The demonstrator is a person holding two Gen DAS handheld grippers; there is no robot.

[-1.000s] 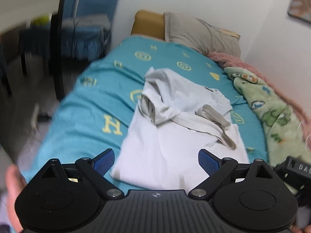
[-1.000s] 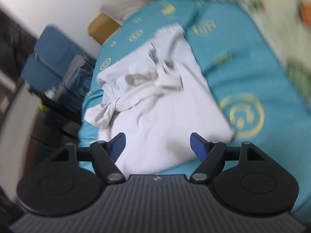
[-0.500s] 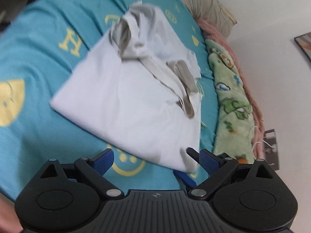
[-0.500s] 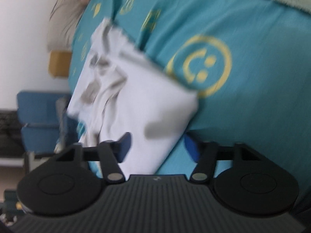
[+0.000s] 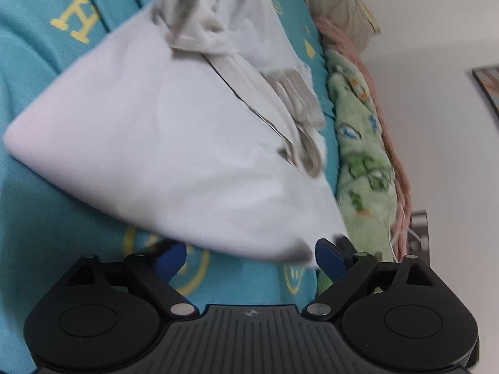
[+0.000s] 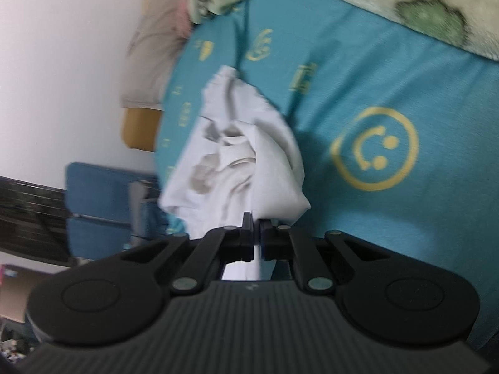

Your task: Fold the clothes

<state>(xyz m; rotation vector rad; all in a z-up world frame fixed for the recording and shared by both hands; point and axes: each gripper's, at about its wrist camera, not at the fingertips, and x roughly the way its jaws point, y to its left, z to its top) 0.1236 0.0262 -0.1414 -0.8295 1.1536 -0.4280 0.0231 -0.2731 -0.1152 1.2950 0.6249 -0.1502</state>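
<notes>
One soft white garment (image 5: 174, 143), crumpled, on teal smiley-print sheet (image 6: 405, 78), right gripper (image 6: 255, 233) pinching its corner, left gripper (image 5: 249, 257) spread w/ jaws just narrowing, hem between, untouched.

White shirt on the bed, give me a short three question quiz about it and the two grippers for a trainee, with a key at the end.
1. True or false: the right gripper is shut on the white shirt.
2. Which describes the left gripper? A) clamped on the green blanket B) open, with the shirt's near edge between its pads C) shut on nothing
3. Fill in: the shirt lies on a teal ____ printed with yellow smileys.

Key
1. True; its jaws have just closed and cloth is pinched between them.
2. B; its jaws have just narrowed a little, but the pads do not press on the cloth.
3. Bedsheet.
</notes>
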